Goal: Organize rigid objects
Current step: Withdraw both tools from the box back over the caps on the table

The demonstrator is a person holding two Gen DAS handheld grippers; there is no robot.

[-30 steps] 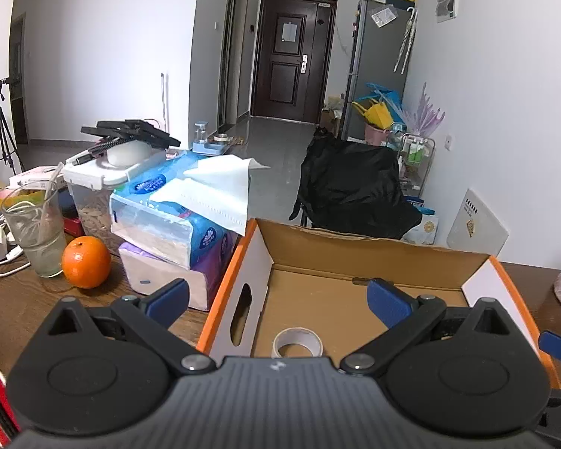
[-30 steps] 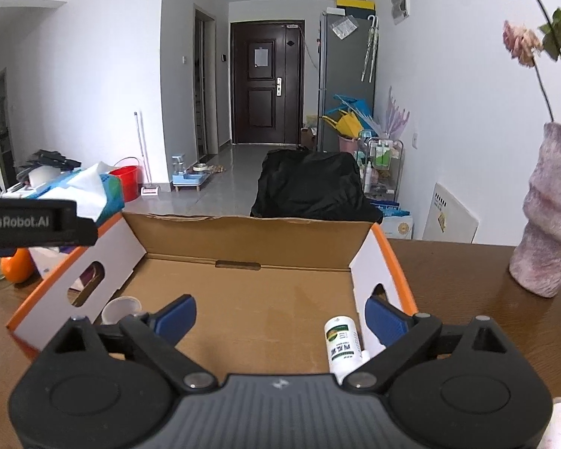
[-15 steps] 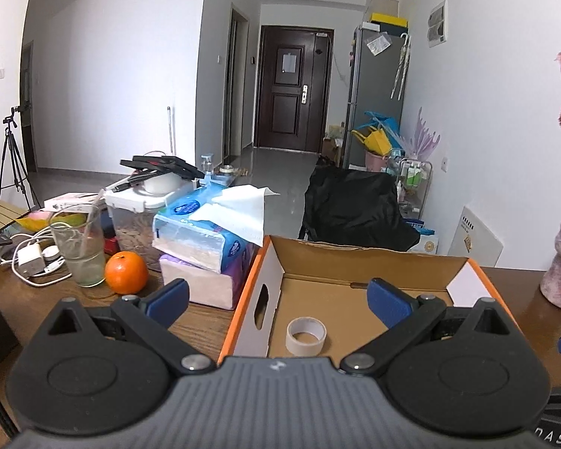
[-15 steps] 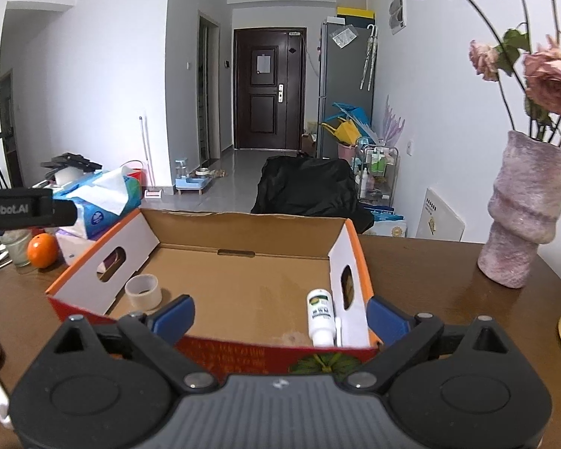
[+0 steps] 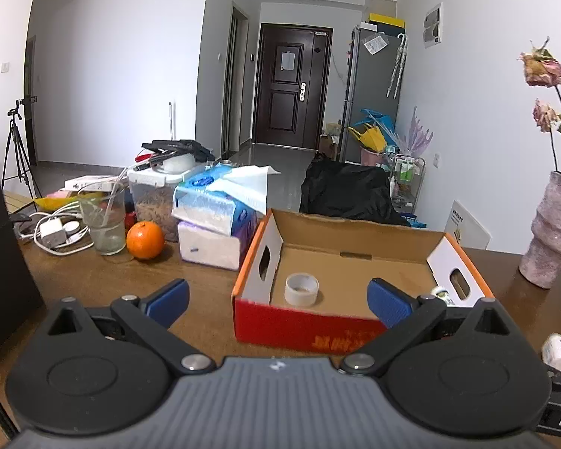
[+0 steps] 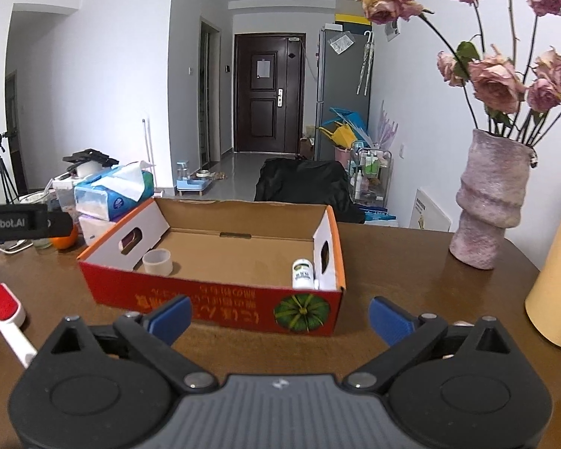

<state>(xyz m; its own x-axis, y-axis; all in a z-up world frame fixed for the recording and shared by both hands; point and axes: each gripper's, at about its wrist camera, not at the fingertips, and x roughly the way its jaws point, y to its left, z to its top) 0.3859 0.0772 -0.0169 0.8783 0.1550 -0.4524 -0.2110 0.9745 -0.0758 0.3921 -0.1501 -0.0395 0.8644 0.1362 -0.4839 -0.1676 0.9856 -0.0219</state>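
jaws wide apart on both, nothing between them. left gripper (image 5: 276,297) and right gripper (image 6: 278,318) hover level just short of the cardboard box (image 6: 220,305). inside it a tape roll (image 6: 158,261) sits near the left wall, and a white plastic bottle (image 6: 303,274) lies by the right wall. ribbed pink vase (image 6: 486,202) stands on the glossy wooden table (image 6: 392,284).

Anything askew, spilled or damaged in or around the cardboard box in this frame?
Nothing spilled or damaged. The one oddity: the white bottle lies on its side in the cardboard box, at its right wall. The tape roll sits flat near the left wall.
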